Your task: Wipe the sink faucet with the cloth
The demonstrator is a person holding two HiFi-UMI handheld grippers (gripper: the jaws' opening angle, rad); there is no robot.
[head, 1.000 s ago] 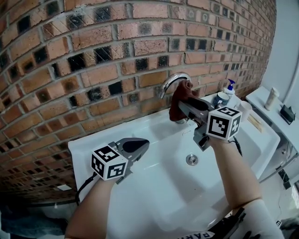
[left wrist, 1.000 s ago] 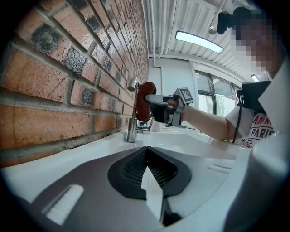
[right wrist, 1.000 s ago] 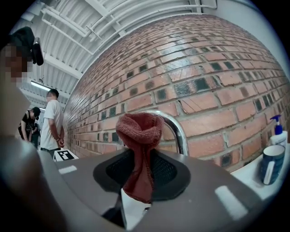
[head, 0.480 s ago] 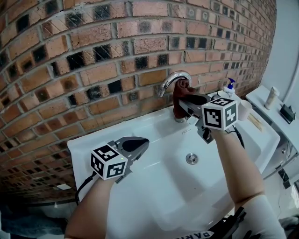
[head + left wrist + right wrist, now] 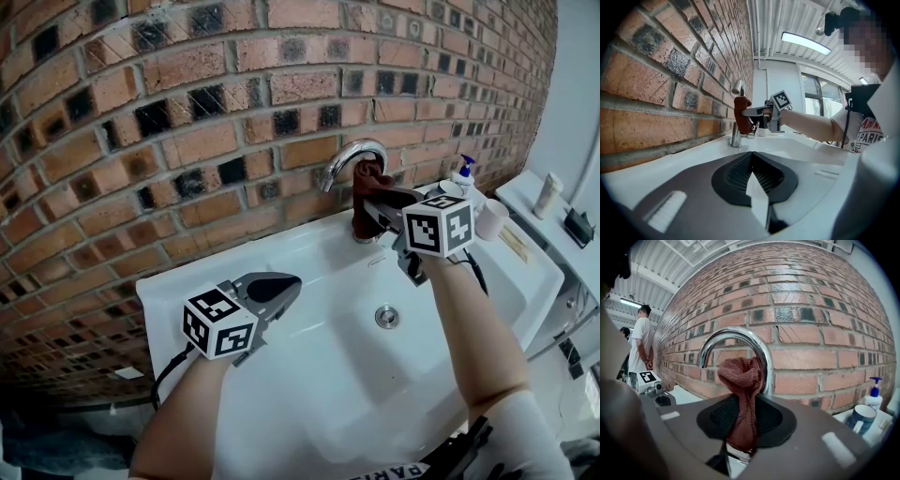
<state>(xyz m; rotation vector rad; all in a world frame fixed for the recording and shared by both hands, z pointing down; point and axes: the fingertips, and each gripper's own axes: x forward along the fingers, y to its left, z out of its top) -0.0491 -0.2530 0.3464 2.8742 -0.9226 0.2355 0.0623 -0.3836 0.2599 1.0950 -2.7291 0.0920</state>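
Note:
A curved chrome faucet [image 5: 345, 159] rises at the back of the white sink [image 5: 309, 375], against the brick wall. My right gripper [image 5: 373, 202] is shut on a reddish-brown cloth [image 5: 367, 192], which presses against the faucet's upright neck. From the right gripper view the cloth [image 5: 743, 394] bunches up in front of the faucet [image 5: 736, 341]. My left gripper [image 5: 272, 292] rests over the sink's left rim, shut with nothing in it. The left gripper view shows the faucet [image 5: 737, 126] and the cloth [image 5: 742, 114] far ahead.
A soap pump bottle [image 5: 462, 174], a dark mug [image 5: 860, 418] and a white cup [image 5: 489, 220] stand on the sink's right ledge. The drain [image 5: 386, 316] lies mid-basin. A side shelf [image 5: 553, 220] holds a bottle. Brick wall closes the back. A person [image 5: 641, 348] stands far off.
My right gripper has moved up and slightly back with the cloth, closer against the faucet's neck. The left gripper has stayed in place.

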